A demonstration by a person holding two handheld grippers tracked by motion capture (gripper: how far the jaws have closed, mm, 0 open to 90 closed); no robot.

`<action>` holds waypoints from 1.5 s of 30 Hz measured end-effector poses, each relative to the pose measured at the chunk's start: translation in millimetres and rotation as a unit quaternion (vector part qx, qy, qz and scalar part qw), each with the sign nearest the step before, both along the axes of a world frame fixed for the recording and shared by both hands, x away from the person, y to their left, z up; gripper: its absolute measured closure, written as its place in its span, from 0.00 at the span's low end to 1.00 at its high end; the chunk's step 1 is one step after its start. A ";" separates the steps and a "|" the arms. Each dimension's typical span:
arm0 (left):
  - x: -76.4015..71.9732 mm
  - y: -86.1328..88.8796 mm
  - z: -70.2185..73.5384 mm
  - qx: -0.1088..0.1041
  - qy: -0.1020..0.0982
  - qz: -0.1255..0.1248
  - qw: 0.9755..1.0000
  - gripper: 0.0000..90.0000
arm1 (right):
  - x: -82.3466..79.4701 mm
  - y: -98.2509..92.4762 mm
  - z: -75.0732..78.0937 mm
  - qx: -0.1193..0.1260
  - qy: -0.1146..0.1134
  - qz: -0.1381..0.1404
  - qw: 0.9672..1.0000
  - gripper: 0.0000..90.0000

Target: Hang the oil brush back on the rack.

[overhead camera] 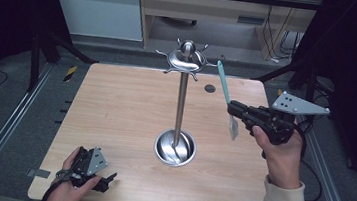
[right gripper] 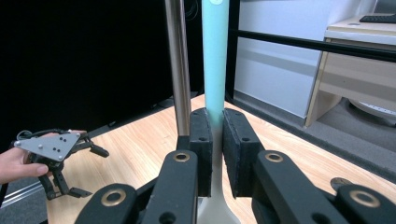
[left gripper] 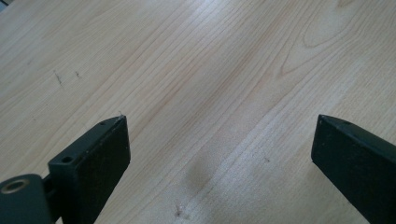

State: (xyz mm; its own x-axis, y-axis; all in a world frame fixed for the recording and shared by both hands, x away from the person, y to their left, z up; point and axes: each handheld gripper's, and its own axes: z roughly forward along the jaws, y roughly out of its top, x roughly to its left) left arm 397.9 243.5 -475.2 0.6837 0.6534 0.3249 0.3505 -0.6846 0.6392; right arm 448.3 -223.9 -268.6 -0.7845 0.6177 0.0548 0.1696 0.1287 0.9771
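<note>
A metal utensil stand rises from a round steel base at the table's middle, and its crown of hooks carries nothing. My right gripper hangs to the right of the pole, shut on a spatula. The spatula's teal handle points up and back and its pale blade hangs below the jaws. In the right gripper view the pads clamp the handle, with the pole just left of it. My left gripper rests at the front left, open over bare wood.
A small dark round mark lies on the wooden table behind the stand. A wooden desk and cables stand beyond the far edge. Metal rails run along the floor on both sides.
</note>
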 end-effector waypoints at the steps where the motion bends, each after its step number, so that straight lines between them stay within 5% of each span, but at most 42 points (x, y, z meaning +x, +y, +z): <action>1: 0.0 0.0 0.0 0.000 0.000 0.000 1.000 0.04 | 0.2 0.4 -0.1 -0.002 0.000 0.001 1.000 0.92; 19: -0.1 -0.2 -0.1 0.001 0.000 0.000 1.000 0.04 | 8.3 16.5 -12.8 0.013 0.013 0.017 1.000 0.92; 45: -0.2 -1.3 -0.9 0.006 0.002 -0.003 1.000 0.05 | 15.1 36.8 -30.1 0.043 -0.009 0.003 0.999 0.93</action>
